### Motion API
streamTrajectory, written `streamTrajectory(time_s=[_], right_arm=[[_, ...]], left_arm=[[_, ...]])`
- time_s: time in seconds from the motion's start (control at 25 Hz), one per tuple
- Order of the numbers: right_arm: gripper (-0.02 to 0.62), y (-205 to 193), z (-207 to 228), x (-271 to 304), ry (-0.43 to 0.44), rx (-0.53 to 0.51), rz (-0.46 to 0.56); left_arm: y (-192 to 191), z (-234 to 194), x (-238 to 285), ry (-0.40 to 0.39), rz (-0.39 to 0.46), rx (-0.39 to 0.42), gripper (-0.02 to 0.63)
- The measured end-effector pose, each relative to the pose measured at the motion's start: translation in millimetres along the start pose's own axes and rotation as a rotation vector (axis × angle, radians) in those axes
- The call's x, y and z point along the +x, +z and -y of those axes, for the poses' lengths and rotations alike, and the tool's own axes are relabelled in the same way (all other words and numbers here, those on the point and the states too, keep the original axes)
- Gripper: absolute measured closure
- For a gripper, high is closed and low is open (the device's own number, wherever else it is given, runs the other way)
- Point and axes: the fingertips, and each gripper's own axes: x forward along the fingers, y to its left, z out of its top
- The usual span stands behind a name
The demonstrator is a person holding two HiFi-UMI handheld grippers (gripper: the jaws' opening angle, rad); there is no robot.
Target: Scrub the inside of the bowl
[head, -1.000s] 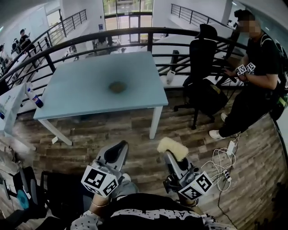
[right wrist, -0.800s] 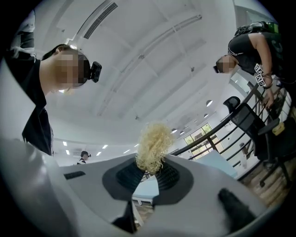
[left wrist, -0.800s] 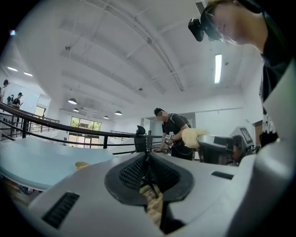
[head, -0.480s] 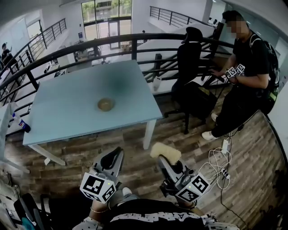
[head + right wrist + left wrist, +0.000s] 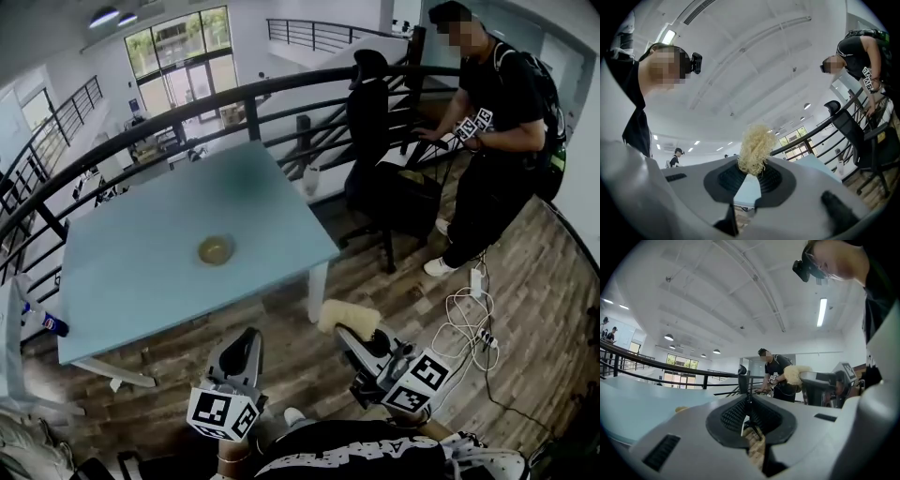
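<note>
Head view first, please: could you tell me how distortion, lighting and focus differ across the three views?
Head view: fisheye bends the railing into an arc, corners darken, the bowl is small but sharp. Left gripper view: round black vignette, one ceiling light glares. Right gripper view: same vignette, the scrubber crisp against a pale background.

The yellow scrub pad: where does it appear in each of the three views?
Head view: the scrub pad is low, just right of centre.
Left gripper view: pad right of centre, beside the standing person.
Right gripper view: centre, between the right gripper's jaws.
Shared landmark: the standing person in black.
</note>
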Motion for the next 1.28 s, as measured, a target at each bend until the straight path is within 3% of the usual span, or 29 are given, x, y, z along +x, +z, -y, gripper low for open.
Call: streamTrajectory(time_s=[0.72,1.28], right_arm=[[0.538,-16,8,31,-0.050,0.013,-0.047],[0.538,-49,-11,97,-0.004,0.018,-0.097]], left_arm=[[0,-33,6,-0.014,-0.006,-0.004,0.588],[-1,-102,-17,0.006,0.006,-0.002,0.570]])
